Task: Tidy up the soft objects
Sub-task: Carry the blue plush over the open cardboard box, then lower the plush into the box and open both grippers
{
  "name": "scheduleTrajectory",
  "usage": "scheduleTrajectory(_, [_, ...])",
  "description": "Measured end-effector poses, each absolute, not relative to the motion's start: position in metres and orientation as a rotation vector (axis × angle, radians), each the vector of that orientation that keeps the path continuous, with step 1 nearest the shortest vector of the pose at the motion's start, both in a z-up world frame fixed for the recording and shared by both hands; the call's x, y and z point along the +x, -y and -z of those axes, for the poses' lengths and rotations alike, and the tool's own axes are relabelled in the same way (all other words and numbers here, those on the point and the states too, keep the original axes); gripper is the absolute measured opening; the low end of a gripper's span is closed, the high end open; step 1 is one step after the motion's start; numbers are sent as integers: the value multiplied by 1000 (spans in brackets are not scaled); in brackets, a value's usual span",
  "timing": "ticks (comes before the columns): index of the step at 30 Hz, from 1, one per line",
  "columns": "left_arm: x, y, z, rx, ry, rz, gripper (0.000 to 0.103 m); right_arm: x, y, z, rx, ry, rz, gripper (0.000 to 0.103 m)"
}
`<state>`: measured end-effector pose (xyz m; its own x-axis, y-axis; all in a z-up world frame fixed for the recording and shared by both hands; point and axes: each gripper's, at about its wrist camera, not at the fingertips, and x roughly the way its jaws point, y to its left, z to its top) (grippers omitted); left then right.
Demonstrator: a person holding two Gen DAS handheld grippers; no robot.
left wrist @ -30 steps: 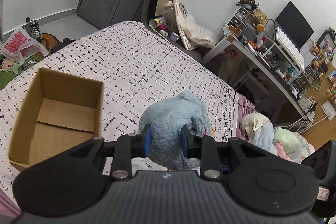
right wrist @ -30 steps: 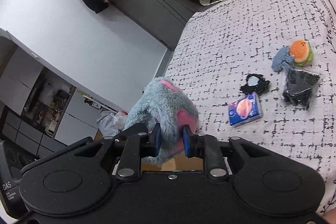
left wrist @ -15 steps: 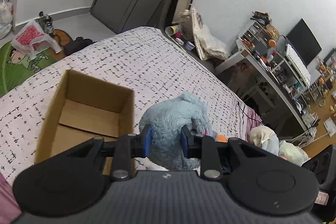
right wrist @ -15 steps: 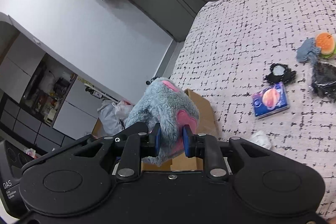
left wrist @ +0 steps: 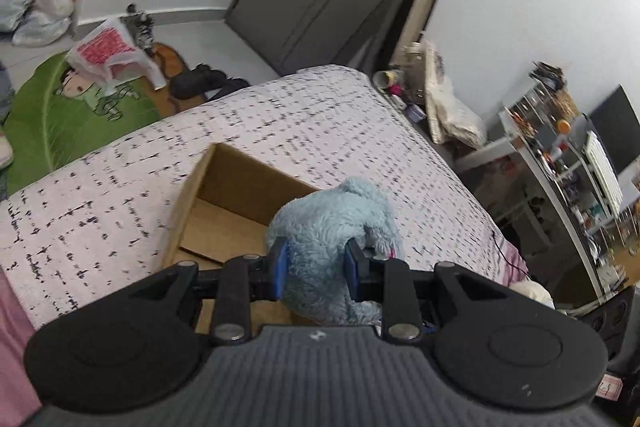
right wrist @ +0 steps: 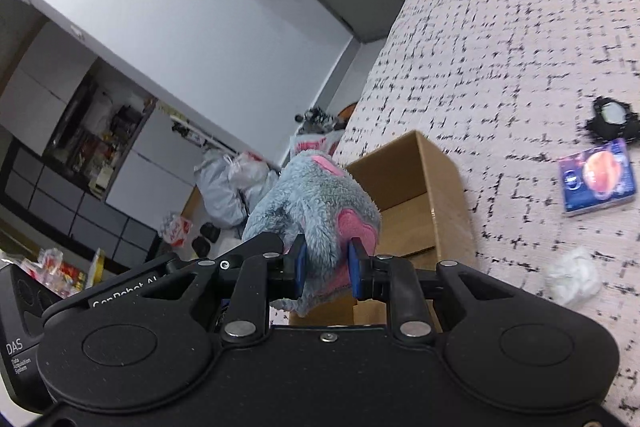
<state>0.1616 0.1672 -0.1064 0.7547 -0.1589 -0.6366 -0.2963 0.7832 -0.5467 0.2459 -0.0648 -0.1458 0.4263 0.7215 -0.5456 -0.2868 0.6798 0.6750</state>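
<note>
Both grippers hold one fluffy blue plush toy with pink patches. My left gripper [left wrist: 315,269] is shut on the plush toy [left wrist: 332,227], and my right gripper [right wrist: 327,269] is shut on another part of the same toy [right wrist: 316,203]. The toy hangs above the near edge of an open cardboard box [left wrist: 224,211] that stands on the patterned bedspread [left wrist: 280,119]. The box [right wrist: 416,187] is empty as far as its inside shows.
On the bed to the right lie a blue packet with an orange planet picture [right wrist: 598,177], a black frilly item [right wrist: 610,117] and a crumpled white tissue [right wrist: 572,277]. A cluttered desk [left wrist: 560,155] stands right of the bed. Bags [left wrist: 108,55] lie on the floor beyond it.
Both grippers have carried the plush toy toward the box, which now sits right under and behind the toy. The orange burger toy has left the right wrist view.
</note>
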Motion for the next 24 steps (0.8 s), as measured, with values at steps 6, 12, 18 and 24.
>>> scheduleTrajectory(6, [176,-188,125,-702,-762,-114,28,259,43,160,497,-975,-660,22])
scheduleTrajectory(12, [194,-203,148,-723,-812,-131,28,275,26,178,472,-1019,-633,22])
scheduleTrajectory(18, [211,-216,168,-732,-860,-147,28,289,4,192,397,-1048,-612,23])
scheduleTrajectory(24, [224,-220,164,-684,-888,-180,31,301,-5,198,399,-1071,-607,26])
